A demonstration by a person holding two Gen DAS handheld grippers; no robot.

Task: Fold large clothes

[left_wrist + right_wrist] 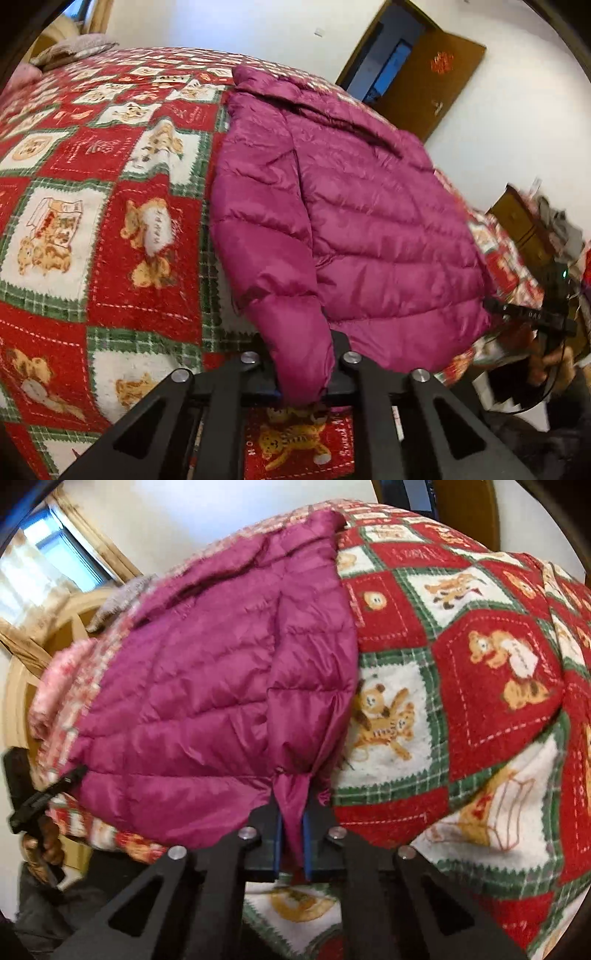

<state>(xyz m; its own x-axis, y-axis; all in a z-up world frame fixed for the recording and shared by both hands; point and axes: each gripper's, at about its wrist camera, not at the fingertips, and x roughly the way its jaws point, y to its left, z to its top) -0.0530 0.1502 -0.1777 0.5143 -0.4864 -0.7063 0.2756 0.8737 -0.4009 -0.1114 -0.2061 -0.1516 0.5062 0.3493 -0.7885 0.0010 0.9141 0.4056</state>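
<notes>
A magenta quilted puffer jacket (pixel 354 206) lies spread on a bed covered by a red, green and white bear-print blanket (pixel 92 177). My left gripper (pixel 301 369) is shut on the cuff of the jacket's sleeve (pixel 295 350) at the near edge. In the right wrist view the jacket (pixel 207 686) fills the left half, and my right gripper (pixel 293 827) is shut on a pinched fold of its hem (pixel 293 797) between blue pads. The right gripper also shows at the far right of the left wrist view (pixel 532 317).
The blanket (pixel 461 686) covers the whole bed. Pillows (pixel 74 50) lie at the head end. A brown door (pixel 424 74) stands open in the white wall, with a wooden cabinet (pixel 524 221) beside it. A window and wooden headboard (pixel 55 602) show in the right wrist view.
</notes>
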